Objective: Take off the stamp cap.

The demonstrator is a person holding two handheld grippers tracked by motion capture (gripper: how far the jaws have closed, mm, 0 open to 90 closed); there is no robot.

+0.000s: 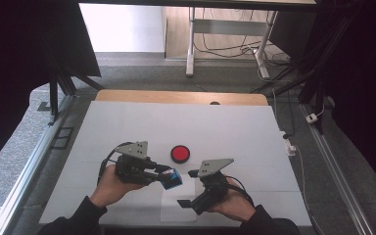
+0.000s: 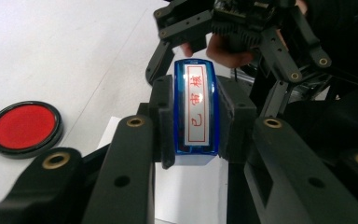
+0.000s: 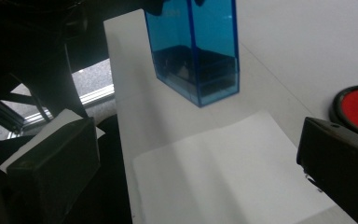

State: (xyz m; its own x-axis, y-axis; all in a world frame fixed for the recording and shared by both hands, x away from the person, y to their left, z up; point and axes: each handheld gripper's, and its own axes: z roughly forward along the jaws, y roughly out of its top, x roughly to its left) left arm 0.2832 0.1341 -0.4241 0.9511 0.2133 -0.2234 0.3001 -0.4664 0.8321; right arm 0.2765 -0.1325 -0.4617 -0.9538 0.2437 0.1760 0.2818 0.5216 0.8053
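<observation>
High view, lower centre: left gripper clamps blue stamp; right gripper jaws wide, empty, over white paper.

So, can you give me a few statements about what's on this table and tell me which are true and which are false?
1. The left tool is shut on the blue stamp. True.
2. The right tool also grips the stamp. False: its jaws stand open with nothing between them.
3. The red ink pad lies on the table, apart from both tools. True.
4. The stamp rests inside the ink pad. False: it is held up near the sheet of paper.
5. The paper lies flat on the white table. True.
</observation>
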